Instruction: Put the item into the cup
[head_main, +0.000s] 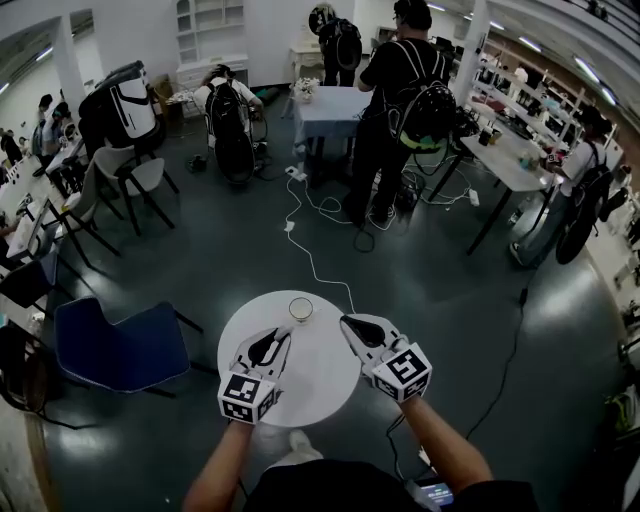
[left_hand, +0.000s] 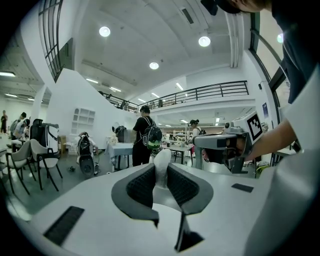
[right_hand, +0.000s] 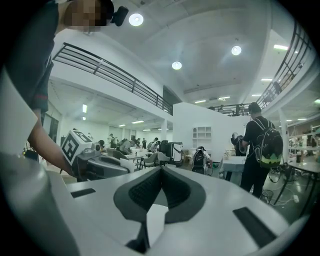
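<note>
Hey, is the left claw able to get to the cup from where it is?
Probably yes. The left claw, gripping a white item, is just short of the cup on the round table, with nothing between them; the right claw is off to the cup's other side.

round white table, blue chair

White left tool, right tool, dark shirt
</note>
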